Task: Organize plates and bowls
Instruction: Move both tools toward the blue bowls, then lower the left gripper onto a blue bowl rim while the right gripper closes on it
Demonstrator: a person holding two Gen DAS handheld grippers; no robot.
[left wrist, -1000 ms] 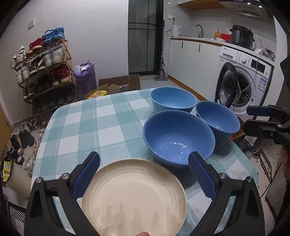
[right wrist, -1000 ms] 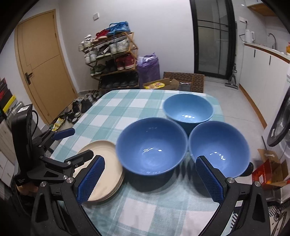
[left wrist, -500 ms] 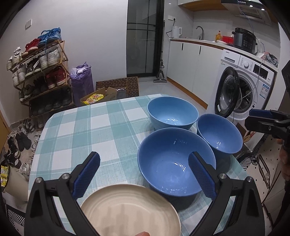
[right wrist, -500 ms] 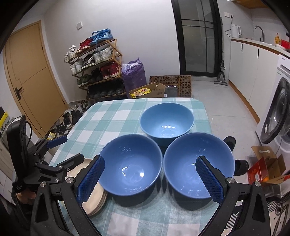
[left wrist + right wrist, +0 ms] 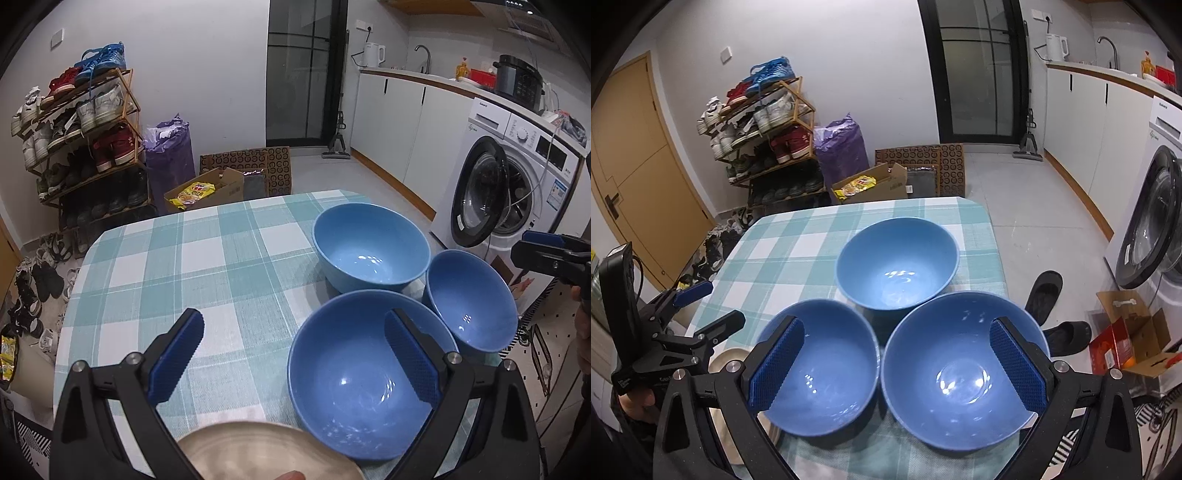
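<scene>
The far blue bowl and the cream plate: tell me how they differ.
Colour: the far blue bowl is light blue; the cream plate is off-white.
Shape: the bowl is deep with tall walls; the plate is shallow and nearly flat.
Place: the bowl sits toward the table's far end; the plate lies at the near edge, below the left gripper.
Both are round, empty and rest on the checked tablecloth.
</scene>
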